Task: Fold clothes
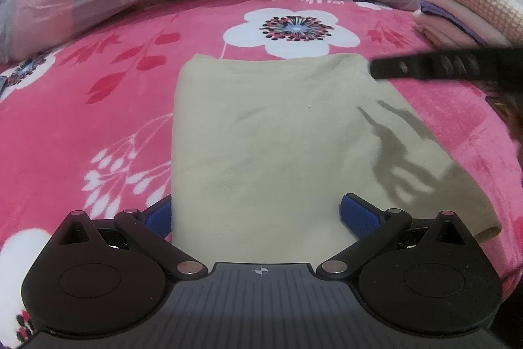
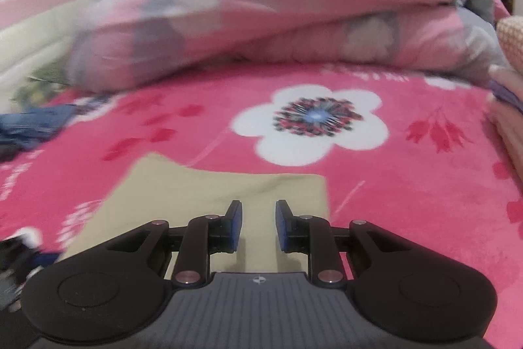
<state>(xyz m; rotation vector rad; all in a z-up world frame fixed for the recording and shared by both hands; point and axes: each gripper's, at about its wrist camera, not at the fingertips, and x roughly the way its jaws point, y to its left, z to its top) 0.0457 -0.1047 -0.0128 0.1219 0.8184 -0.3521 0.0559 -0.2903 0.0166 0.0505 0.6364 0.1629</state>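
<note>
Garment, a beige cotton cloth [image 1: 261,136], lies folded into a neat rectangle on the pink floral blanket [image 1: 114,107]; left gripper [image 1: 255,215] wide open astride it, right gripper [image 2: 258,224] narrow and empty; further folding appears optional

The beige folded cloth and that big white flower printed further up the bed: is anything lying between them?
Nothing: in both wrist views only bare pink blanket separates the beige cloth from the white flower.
</note>
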